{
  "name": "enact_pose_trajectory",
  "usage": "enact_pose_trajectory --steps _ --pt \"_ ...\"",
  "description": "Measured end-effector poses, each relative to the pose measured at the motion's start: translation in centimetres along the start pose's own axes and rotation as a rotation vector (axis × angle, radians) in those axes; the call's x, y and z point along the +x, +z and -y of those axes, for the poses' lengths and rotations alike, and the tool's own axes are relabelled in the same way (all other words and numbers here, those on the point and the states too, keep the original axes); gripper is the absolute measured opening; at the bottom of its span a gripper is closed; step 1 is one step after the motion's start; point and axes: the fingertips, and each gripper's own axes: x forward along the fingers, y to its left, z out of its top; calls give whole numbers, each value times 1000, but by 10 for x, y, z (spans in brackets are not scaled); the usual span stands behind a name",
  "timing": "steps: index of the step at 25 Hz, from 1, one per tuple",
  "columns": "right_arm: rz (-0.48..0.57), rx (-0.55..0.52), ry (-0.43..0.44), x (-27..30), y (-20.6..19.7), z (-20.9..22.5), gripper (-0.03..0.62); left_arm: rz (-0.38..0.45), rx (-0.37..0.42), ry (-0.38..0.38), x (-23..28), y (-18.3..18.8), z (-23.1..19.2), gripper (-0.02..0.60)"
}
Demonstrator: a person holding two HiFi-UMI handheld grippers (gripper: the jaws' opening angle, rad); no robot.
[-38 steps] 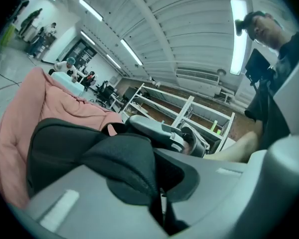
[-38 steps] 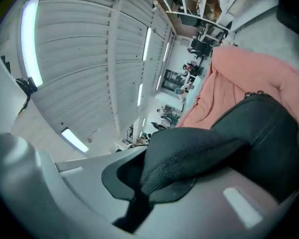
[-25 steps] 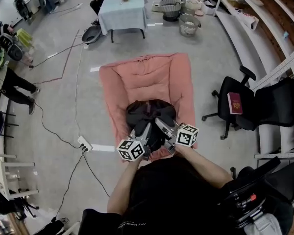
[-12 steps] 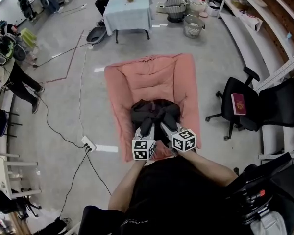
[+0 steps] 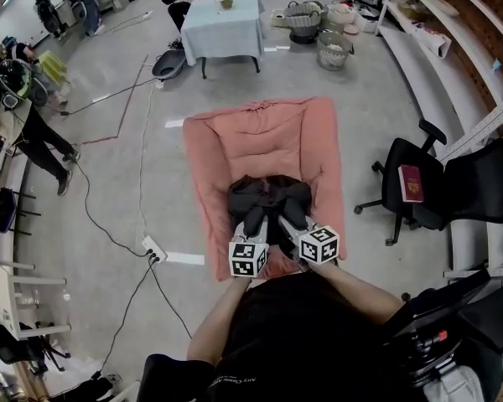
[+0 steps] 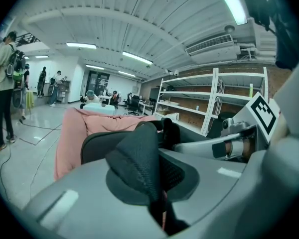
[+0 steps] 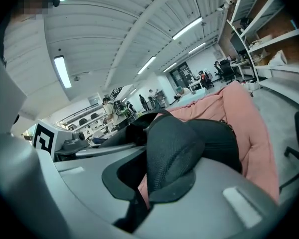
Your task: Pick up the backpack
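Black backpack [image 5: 268, 198] sits mid-frame on the pink cushion [image 5: 260, 136], with the left gripper [image 5: 253, 223] and right gripper [image 5: 292, 219] each clamped on a mesh shoulder strap [image 6: 137, 163]. My worry is that the padding squishes and slides out once the bag's weight loads up, or the bag swings lopsided.

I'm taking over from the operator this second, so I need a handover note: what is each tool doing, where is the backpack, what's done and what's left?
Left tool: shut on a black mesh shoulder strap of the black fabric backpack.
Right tool: shut on the other mesh strap.
Backpack: appears to rest on the pink quilted cushion, directly ahead of the person.
Done: both straps gripped.
Left: raise both tools together to lift the backpack off the cushion.
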Motion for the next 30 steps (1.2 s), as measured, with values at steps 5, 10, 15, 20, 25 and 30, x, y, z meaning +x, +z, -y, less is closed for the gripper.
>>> enact_pose_trajectory --steps 5,10,15,20,25,30 --pt "6 -16 -5 -3 3 3 26 0 -6 -7 1 -3 4 17" --pt "15 -13 -1 -1 1 2 26 -7 2 -3 -1 -7 0 17" --pt "14 -15 6 -4 0 2 26 -11 3 0 -3 -10 4 17" --pt "25 14 14 4 2 -4 26 -27 32 3 -5 -9 -6 17" --pt "8 1 7 -4 1 -1 26 -24 23 -4 -3 -9 3 17" --pt "4 -14 8 -2 -1 -3 26 -19 22 -3 -5 -9 1 17"
